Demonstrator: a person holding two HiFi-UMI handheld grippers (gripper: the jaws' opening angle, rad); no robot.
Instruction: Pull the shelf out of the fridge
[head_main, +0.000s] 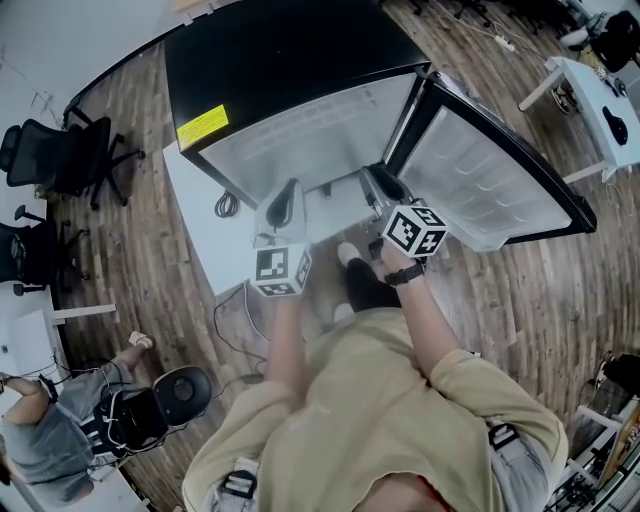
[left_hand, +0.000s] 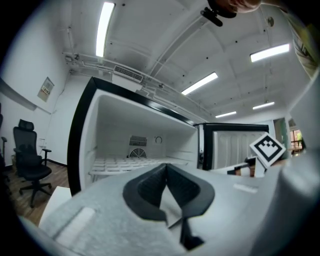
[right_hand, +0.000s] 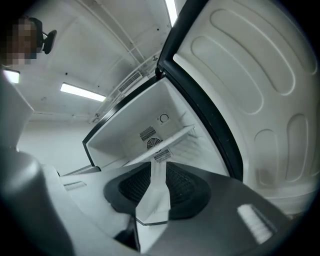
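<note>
A black fridge (head_main: 270, 60) stands with its door (head_main: 490, 180) swung open to the right. Its white shelf (left_hand: 130, 164) sits level inside, below a round fan grille, and shows as a slanted edge (right_hand: 167, 141) in the right gripper view. My left gripper (head_main: 288, 195) is in front of the opening, left of centre; its dark pads (left_hand: 150, 187) meet at the tips with nothing between them. My right gripper (head_main: 385, 183) is at the opening near the door hinge. The right gripper (right_hand: 159, 167) stands slightly open, short of the shelf's front edge, holding nothing.
The fridge rests on a white board (head_main: 195, 215) over a wood floor. Black office chairs (head_main: 60, 150) stand to the left, a seated person (head_main: 45, 440) is at lower left, and a white table (head_main: 600, 95) is at upper right. A cable (head_main: 227, 205) lies beside the fridge.
</note>
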